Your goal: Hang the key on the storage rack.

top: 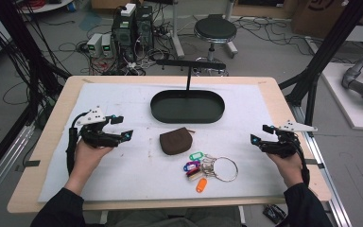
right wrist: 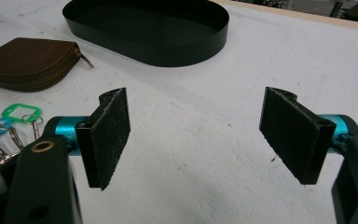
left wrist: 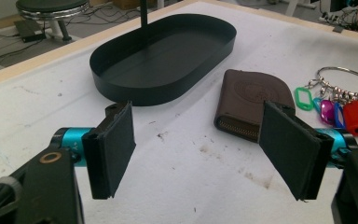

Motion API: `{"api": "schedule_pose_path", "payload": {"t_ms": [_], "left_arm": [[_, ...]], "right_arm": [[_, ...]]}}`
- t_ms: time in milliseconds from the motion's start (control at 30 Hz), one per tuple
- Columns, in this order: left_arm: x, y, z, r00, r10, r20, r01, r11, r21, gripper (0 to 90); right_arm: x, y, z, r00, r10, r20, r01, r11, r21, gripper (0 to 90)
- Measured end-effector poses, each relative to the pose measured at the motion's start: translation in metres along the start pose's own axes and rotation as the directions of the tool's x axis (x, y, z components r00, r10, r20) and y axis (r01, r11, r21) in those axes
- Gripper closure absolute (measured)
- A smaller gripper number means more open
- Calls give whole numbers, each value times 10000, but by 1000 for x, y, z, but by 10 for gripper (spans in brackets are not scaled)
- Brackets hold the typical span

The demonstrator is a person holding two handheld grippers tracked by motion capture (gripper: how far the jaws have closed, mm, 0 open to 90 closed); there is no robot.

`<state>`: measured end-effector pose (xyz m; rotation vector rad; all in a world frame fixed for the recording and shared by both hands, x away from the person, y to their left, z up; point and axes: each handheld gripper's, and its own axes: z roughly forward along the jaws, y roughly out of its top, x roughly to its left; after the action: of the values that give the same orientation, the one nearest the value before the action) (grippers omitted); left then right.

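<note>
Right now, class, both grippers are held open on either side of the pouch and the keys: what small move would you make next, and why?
Probably ease the left gripper toward the brown pouch. Its jaws stand open with nothing between them, and the pouch lies a short way ahead in the left gripper view, apart from the keys and the empty black tray. The right gripper is open too.

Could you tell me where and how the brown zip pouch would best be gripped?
Probably across the brown zip pouch at its flat zipped edge, coming from the left with the open left gripper. The pouch lies flat and thin, that edge faces the left gripper, and the key bunch crowds its other side.
</note>
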<state>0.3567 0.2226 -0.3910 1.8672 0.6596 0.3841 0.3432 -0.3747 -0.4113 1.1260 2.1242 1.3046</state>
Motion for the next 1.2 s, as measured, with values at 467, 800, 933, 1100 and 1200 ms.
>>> {"api": "schedule_pose_path", "payload": {"t_ms": [467,800,933,1100,1200], "left_arm": [[-7,4,3,9997,-50,227,53,9999,-137,248],[-25,18,18,9951,278,950,-261,9995,-187,248],[-33,22,25,9918,433,1201,-426,9991,-91,248],[-42,27,32,9877,558,1461,-550,9984,-93,248],[-45,30,36,9845,629,1635,-628,9980,-56,248]], "right_arm": [[-6,-2,1,10000,55,63,-55,10000,12,251],[-8,-3,0,9998,166,109,-166,9999,-14,255],[-8,-3,0,9999,114,115,-114,9999,-10,255],[-9,-3,1,9998,128,124,-128,9999,-18,255],[-9,-3,0,9998,133,140,-132,9999,-19,255]]}}
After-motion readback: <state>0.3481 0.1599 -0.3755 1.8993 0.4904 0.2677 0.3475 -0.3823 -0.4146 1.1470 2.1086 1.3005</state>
